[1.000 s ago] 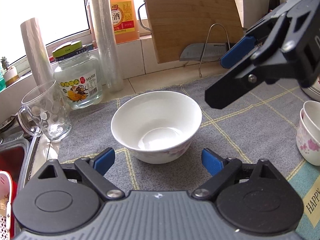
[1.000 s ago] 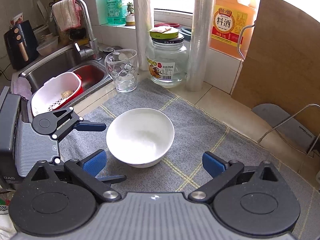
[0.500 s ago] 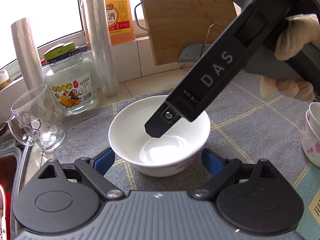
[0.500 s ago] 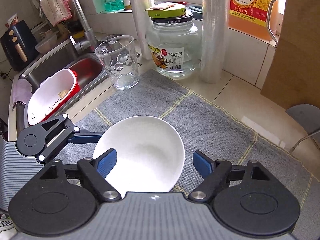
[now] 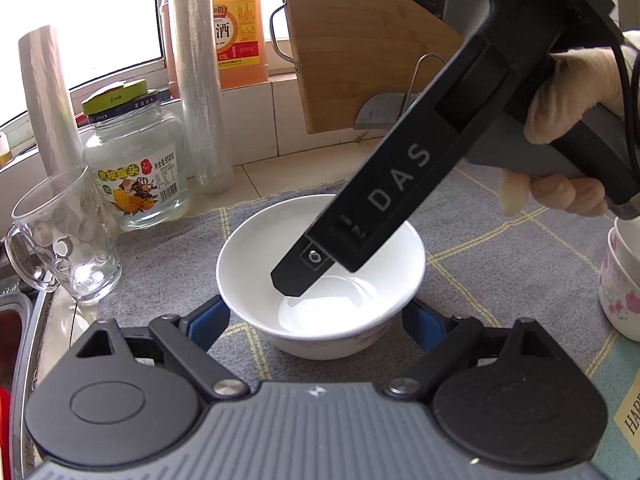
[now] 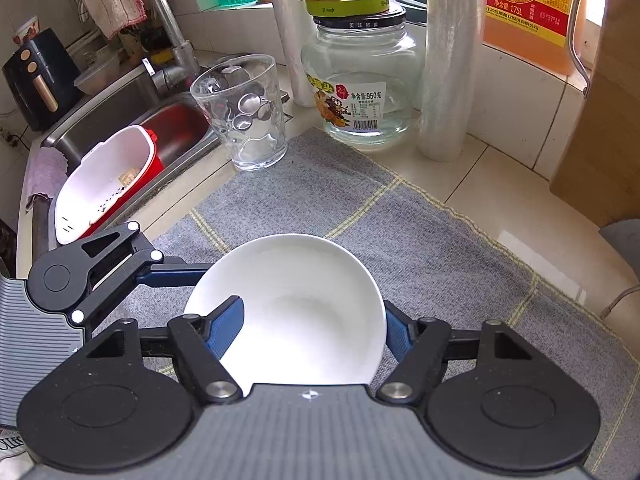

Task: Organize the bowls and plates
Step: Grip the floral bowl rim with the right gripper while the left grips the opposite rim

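Note:
A white bowl stands on the grey checked mat. My right gripper comes down onto it from above and is shut on it. Its left pad lies inside the bowl and its right pad sits against the outside of the right wall. In the left wrist view one right finger dips into the bowl, held by a gloved hand. My left gripper stays open, its blue pads flanking the bowl's near side.
A glass mug and a labelled jar stand left of the mat, with film rolls behind. The sink holds a red and white colander. Flowered cups sit at the right; a cutting board leans behind.
The right gripper swung in from the right, dropped onto the bowl and closed on it. The left gripper edged slightly nearer the bowl, still open.

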Demonstrator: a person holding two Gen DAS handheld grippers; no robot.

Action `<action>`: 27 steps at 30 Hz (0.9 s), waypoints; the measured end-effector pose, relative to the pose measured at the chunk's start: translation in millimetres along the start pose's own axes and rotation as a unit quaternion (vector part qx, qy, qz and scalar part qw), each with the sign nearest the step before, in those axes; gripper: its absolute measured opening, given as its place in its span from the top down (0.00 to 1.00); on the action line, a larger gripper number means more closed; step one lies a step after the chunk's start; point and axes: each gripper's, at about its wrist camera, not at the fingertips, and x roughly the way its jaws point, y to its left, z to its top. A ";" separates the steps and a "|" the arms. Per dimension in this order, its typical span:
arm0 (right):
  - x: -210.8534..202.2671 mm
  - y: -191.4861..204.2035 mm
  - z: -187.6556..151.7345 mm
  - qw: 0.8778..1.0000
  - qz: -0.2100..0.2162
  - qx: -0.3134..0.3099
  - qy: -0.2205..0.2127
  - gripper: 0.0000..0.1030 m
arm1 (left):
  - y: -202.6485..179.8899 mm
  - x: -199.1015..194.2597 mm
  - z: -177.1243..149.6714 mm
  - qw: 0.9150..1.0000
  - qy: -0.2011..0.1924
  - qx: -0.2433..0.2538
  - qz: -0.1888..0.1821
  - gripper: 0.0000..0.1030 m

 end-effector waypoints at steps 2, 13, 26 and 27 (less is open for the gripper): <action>1.6 -0.9 0.2 1.000 0.003 0.000 0.002 0.25 | -0.2 0.0 0.4 1.000 -0.001 0.002 -0.001 0.10; -0.3 -2.7 0.8 1.000 0.012 0.000 0.001 0.25 | 0.5 2.1 3.1 1.000 0.005 0.000 -0.004 0.10; -39.0 9.7 -12.5 1.000 0.021 0.003 -0.022 0.25 | -19.7 -30.4 20.8 0.999 0.013 0.029 -0.009 0.10; -43.0 11.0 -14.4 1.000 0.020 0.001 -0.022 0.25 | -21.4 -33.1 22.7 0.999 0.014 0.030 -0.013 0.10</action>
